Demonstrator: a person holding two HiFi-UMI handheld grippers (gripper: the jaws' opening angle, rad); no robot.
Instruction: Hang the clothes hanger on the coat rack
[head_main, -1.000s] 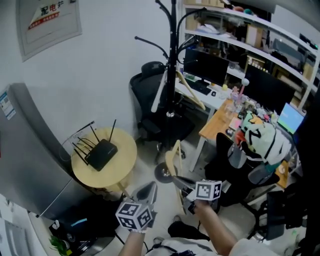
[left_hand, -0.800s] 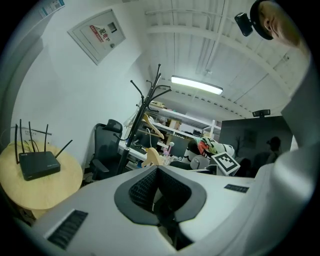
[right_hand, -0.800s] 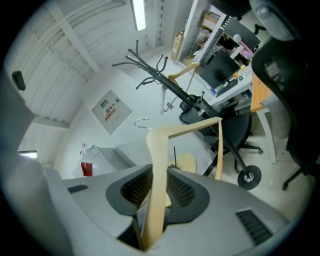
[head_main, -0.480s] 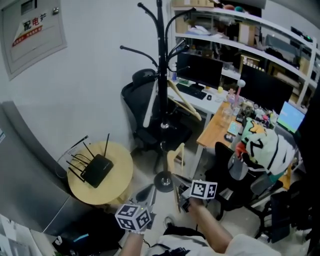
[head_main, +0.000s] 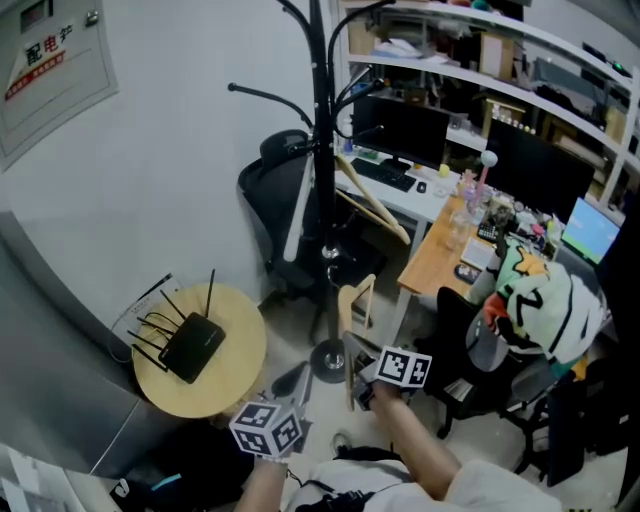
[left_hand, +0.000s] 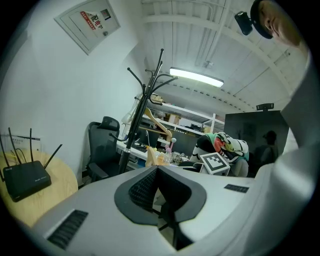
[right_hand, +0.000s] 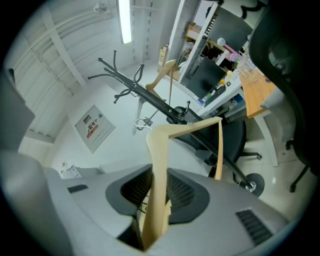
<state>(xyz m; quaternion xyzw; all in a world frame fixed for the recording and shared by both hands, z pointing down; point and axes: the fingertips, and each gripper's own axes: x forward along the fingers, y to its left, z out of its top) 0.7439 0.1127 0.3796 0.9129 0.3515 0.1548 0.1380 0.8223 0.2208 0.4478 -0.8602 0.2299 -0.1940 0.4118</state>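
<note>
The black coat rack (head_main: 320, 150) stands ahead, its round base (head_main: 328, 360) on the floor just beyond both grippers. A wooden hanger (head_main: 375, 200) hangs on one of its arms. My right gripper (head_main: 352, 372) is shut on a second wooden hanger (head_main: 355, 318), which stands up from the jaws. In the right gripper view this held hanger (right_hand: 160, 165) rises between the pads, its metal hook (right_hand: 142, 121) close to the rack pole (right_hand: 165, 107). My left gripper (head_main: 298, 378) hangs beside it, shut with nothing in it (left_hand: 157, 169), and faces the rack (left_hand: 134, 125).
A round wooden table (head_main: 240, 350) with a black router (head_main: 190, 345) stands at the left by the wall. A black office chair (head_main: 275, 200) is behind the rack. A desk (head_main: 440, 250) with monitors and a chair draped in patterned cloth (head_main: 540, 300) fill the right.
Both grippers have moved forward toward the rack, the right one carrying its hanger along. The rack's base now lies closer to the jaws.
</note>
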